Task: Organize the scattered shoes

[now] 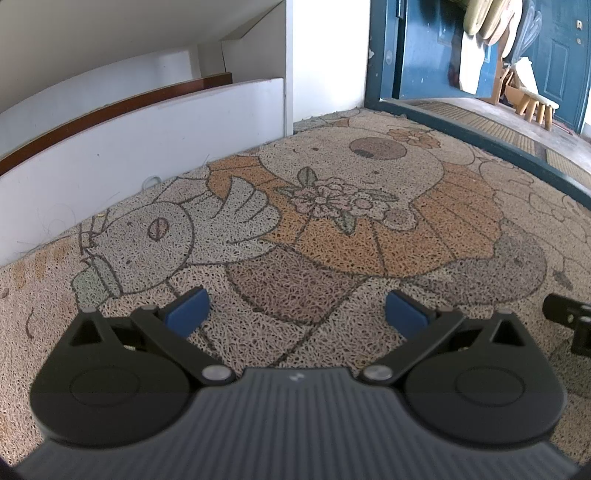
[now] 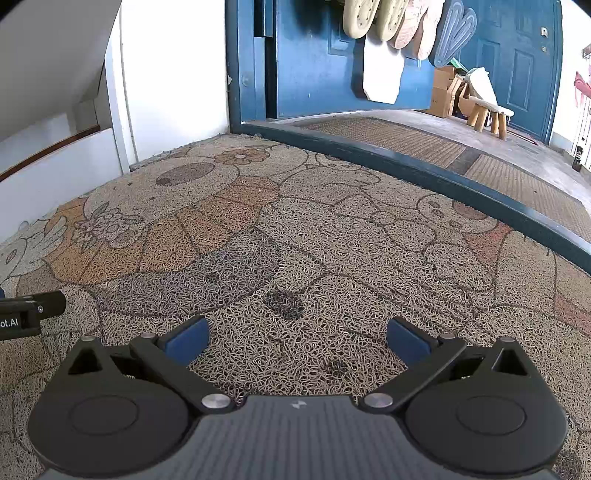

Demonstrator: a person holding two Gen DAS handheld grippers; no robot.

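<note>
While both tools, left tool point(image 1: 295, 312) and right tool point(image 2: 297, 341), hover wide open and empty over the doormat point(image 2: 295, 240), shoes point(image 2: 406, 26) hang far ahead on the door, likely already organized.

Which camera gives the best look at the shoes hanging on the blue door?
The right wrist view: the row of shoes hangs soles-out, near top centre, on the blue door. The left wrist view catches only their lower ends, cropped in the top right corner.
</note>
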